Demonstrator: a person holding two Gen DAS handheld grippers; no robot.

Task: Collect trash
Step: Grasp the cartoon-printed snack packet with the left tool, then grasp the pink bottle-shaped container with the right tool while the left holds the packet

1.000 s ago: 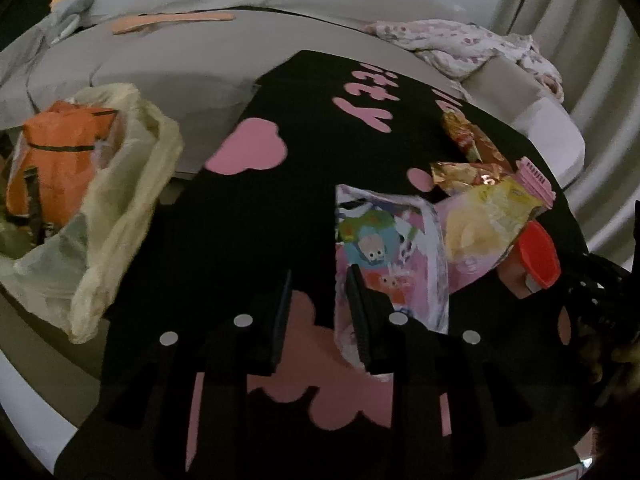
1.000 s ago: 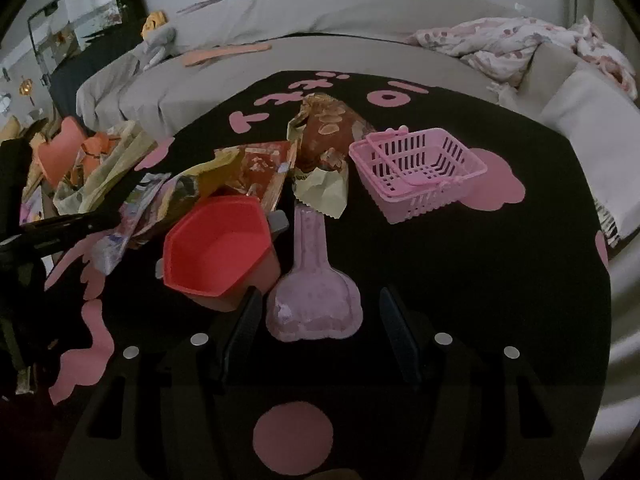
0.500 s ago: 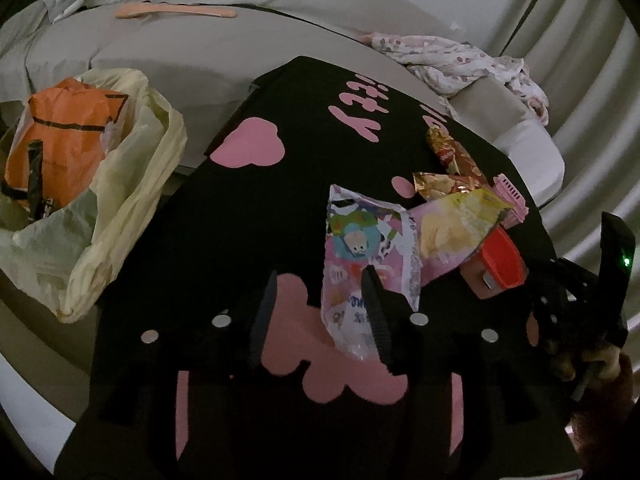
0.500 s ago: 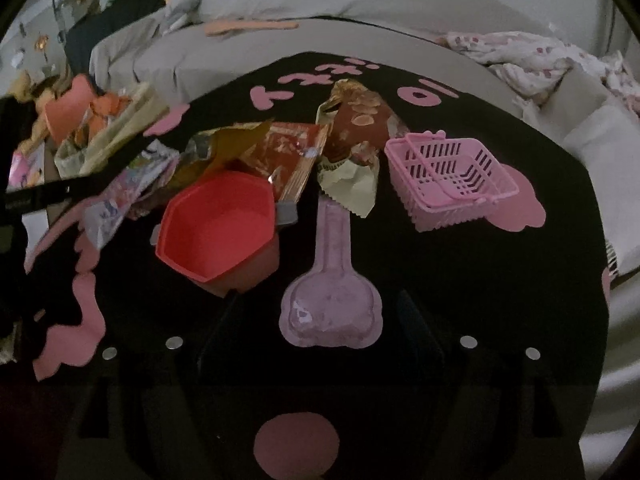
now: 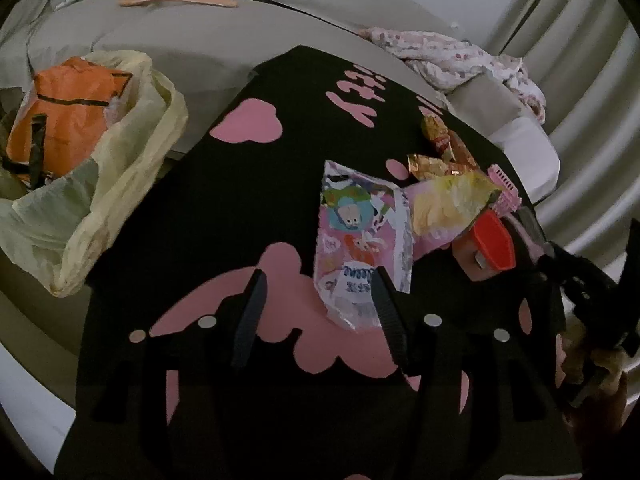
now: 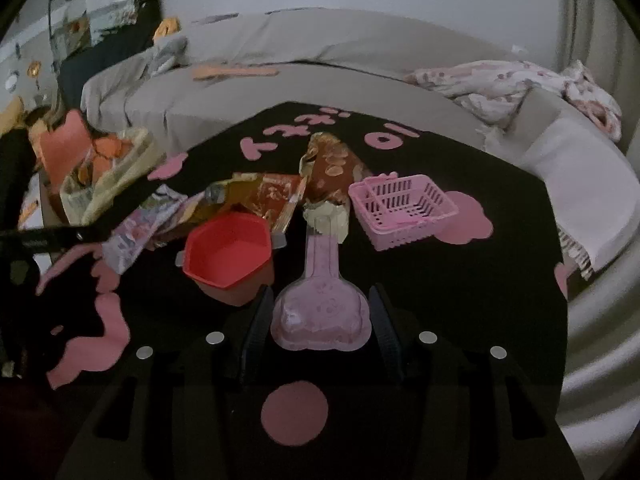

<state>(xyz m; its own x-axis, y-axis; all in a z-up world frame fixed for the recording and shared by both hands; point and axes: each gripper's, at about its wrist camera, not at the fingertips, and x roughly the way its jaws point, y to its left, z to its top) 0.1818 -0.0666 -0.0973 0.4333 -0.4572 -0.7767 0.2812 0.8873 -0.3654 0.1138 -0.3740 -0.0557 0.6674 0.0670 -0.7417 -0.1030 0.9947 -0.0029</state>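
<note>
Trash lies across the black tabletop [image 5: 224,216] with pink shapes. Far left in the left wrist view, a yellowish plastic bag [image 5: 120,184] sits off the tabletop's edge holding an orange packet [image 5: 64,120], its left side cut off by the frame. The left gripper [image 5: 318,296] has its jaws apart, the near end of a pink cartoon wrapper [image 5: 360,240] between them; its small print is unreadable. To the right a yellow wrapper [image 5: 448,200] partly covers a red cup [image 5: 490,246]. In the right wrist view the right gripper [image 6: 320,312], jaws apart, straddles a pink molded plastic tray [image 6: 320,312], not clamped. Right of it stands a pink basket [image 6: 402,210]. Pink lettering at the far edge is illegible.
</note>
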